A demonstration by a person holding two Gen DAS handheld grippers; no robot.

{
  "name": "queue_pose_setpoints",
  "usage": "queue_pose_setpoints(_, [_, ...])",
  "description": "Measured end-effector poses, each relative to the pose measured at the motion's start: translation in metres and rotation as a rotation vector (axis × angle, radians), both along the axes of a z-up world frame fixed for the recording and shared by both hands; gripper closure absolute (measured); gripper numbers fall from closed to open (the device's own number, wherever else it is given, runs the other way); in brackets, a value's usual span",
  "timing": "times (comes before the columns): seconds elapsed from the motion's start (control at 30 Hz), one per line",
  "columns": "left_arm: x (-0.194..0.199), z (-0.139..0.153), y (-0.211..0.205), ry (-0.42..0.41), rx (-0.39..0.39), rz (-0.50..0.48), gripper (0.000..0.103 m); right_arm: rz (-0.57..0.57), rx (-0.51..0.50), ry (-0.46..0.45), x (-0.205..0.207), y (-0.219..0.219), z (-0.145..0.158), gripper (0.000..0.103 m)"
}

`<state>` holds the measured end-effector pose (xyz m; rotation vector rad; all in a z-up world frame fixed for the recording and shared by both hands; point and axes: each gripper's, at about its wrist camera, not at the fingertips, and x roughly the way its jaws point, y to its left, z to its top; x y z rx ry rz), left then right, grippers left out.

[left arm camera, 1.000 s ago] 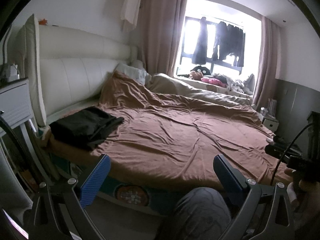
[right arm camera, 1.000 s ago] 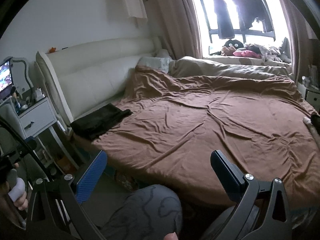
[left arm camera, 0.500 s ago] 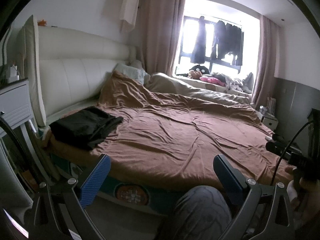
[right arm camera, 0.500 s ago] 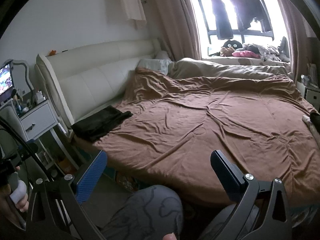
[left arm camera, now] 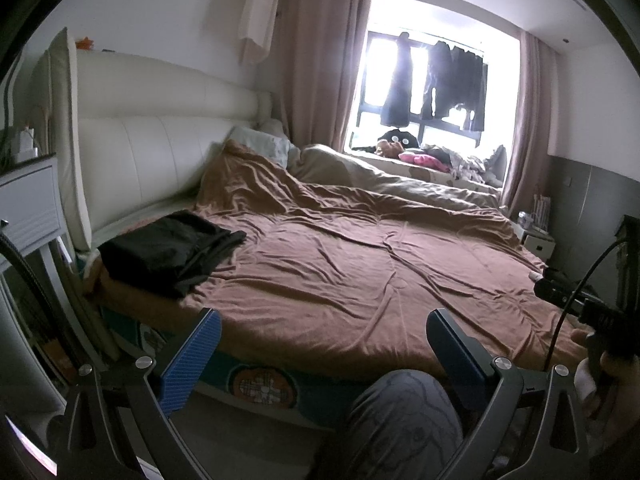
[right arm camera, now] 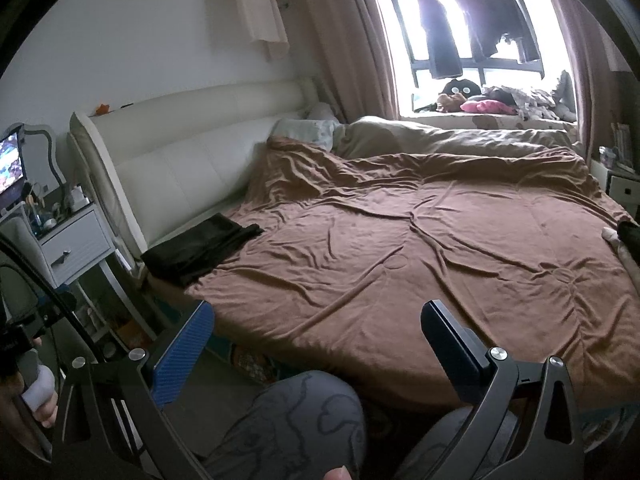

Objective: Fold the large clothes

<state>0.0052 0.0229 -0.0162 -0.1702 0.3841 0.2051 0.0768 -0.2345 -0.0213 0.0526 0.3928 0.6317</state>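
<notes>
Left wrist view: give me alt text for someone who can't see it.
The left gripper is open and empty, held short of a bed spread with a brown blanket. A dark folded garment lies at the near left corner by the white headboard. Clothes hang in the bright window beyond.

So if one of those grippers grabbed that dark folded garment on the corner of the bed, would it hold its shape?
Probably not. The dark garment lies in soft, slumped layers, so it would likely droop and unfold if lifted by one edge. It looks light. Pushed, it would probably bunch on the wrinkled brown cover rather than slide.
</notes>
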Motion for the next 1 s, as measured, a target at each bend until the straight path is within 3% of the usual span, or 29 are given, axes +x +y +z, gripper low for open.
queue_pose_setpoints(1.0, [0.004, 0.0003, -0.0018, -0.006, 0.0, -0.021, 0.0, -0.026, -0.004, -0.008, 0.006, -0.0056, 0.001, 0.0])
